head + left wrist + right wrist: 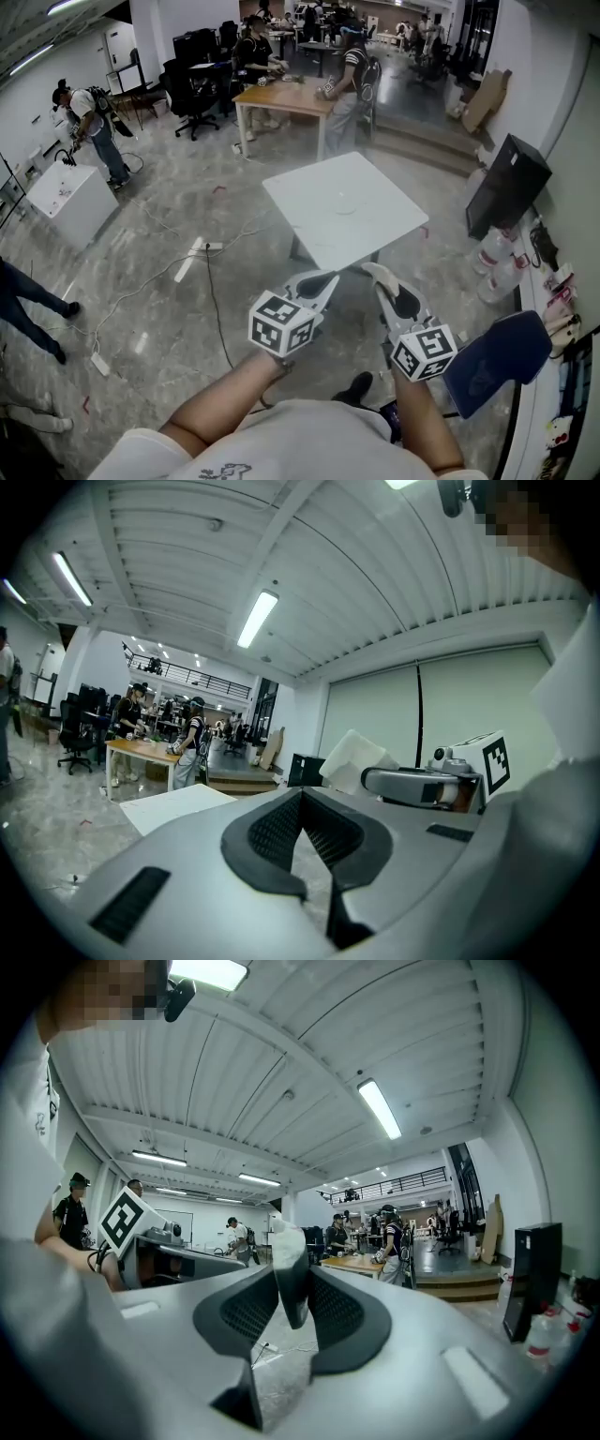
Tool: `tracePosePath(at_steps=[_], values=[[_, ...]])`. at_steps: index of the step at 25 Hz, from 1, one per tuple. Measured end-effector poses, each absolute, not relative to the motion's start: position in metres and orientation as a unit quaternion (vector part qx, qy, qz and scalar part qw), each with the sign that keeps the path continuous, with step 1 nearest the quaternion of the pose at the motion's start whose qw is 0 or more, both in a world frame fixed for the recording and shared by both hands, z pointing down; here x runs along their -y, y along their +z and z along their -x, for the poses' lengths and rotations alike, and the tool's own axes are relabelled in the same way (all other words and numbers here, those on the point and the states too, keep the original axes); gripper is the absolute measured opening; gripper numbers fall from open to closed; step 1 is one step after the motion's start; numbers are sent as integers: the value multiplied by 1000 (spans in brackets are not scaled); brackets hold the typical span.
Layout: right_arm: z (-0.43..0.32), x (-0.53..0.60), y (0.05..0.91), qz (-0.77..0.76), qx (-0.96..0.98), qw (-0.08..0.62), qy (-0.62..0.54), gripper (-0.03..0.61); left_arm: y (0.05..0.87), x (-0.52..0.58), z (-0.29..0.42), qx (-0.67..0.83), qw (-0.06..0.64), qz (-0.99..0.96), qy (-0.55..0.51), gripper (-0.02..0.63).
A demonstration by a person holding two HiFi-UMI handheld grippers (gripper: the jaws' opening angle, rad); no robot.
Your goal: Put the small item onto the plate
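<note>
Holding the small item short of the counter

The right gripper (382,278) had its jaws closed on a small white item (377,272), which stood up between the dark pads. In the right gripper view the same small white item (285,1265) sat pinched between the two jaws of the right gripper (287,1283), with its pale top rising above them.

The left gripper (326,279) hung just beside the right one, on its left. The left gripper view showed the jaws of the left gripper (302,801) closed together at their tips, with nothing between them. Each gripper carried a marker cube (281,323) at its near end.

Both grippers were held over the grey floor (169,309), on the near side of a white counter (375,234) and apart from it. A faint round outline (349,201) showed near the middle of the counter, too pale to tell whether it was the plate. The item was therefore in the right gripper, not on the counter.

A white cable (155,277) ran across the floor to the left of the grippers, past a power strip (208,247). A black box (506,183) stood at the right wall, with clear bottles (494,255) near it. Farther off, people (354,80) stood at a wooden table (281,98).
</note>
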State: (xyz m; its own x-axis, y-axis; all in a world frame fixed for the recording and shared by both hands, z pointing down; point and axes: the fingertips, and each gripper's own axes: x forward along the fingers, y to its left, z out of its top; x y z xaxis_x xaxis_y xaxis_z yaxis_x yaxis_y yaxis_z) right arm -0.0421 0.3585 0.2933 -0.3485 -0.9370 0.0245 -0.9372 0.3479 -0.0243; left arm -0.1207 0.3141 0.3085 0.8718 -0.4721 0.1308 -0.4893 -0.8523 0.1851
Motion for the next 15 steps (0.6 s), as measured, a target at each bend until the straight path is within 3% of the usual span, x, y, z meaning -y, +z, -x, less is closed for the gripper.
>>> tracePosePath(at_steps=[15], values=[[-144, -185, 317, -517, 855, 13, 30, 97, 328, -144, -63, 316, 118, -941, 31, 6]])
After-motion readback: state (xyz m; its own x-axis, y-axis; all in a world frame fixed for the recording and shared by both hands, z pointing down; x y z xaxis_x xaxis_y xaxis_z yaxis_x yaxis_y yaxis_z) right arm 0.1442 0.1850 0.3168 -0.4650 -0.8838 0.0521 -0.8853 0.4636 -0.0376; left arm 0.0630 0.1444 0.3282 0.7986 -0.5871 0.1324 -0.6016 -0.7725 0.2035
